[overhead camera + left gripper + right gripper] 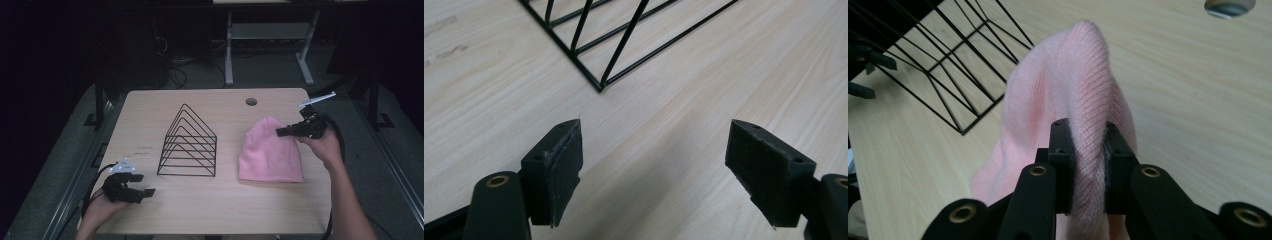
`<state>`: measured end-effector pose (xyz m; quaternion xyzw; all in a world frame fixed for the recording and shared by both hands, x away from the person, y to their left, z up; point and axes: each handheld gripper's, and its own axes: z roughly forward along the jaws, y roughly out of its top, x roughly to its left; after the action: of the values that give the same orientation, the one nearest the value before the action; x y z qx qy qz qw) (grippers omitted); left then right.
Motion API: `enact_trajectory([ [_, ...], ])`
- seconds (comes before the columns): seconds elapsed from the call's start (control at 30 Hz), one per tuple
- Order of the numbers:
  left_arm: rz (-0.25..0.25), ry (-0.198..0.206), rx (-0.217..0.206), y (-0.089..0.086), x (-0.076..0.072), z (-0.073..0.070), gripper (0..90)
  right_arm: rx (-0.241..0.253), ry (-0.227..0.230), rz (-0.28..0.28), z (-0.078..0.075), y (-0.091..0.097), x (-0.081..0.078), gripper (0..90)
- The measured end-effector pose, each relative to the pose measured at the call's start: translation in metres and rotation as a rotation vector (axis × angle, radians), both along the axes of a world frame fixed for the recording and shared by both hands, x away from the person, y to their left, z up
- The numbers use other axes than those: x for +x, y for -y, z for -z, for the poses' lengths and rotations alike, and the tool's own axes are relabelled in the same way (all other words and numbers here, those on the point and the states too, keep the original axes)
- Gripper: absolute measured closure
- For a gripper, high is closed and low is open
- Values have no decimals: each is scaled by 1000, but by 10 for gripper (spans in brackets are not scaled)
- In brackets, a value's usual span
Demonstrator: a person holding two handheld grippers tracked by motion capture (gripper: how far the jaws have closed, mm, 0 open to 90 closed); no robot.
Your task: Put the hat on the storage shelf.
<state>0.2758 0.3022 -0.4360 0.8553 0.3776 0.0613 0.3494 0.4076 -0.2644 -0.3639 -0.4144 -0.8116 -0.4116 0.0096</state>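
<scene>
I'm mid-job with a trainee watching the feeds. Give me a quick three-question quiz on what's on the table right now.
1. True or false: the right gripper is shut on the pink beanie.
2. Which describes the left gripper?
A. Shut on the rack
B. Open, with bare table between its jaws
C. Shut on the beanie
3. In the high view, what stands between the two grippers, left of the beanie?

Key
1. True: in the right gripper view a fold of the knit is pinched between the pads.
2. B: its jaws stand wide apart over the wooden table, short of the rack's corner.
3. The black wire rack, with triangular dividers, standing on the table apart from the beanie.
</scene>
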Motion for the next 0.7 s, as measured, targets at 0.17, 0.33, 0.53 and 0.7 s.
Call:
enact_trajectory([
  [0.17,16,8,-25,5,3,-9,231,-10,51,-28,-25,-3,-8,789],
  [0.33,48,3,-27,9,6,-17,231,-32,84,-47,-41,-9,-13,789],
  [0.53,60,-2,-26,6,8,-30,231,-40,136,-75,-66,-19,-19,791],
  [0.7,71,3,-35,3,10,-42,231,-38,150,-82,-76,-21,-21,791],
])
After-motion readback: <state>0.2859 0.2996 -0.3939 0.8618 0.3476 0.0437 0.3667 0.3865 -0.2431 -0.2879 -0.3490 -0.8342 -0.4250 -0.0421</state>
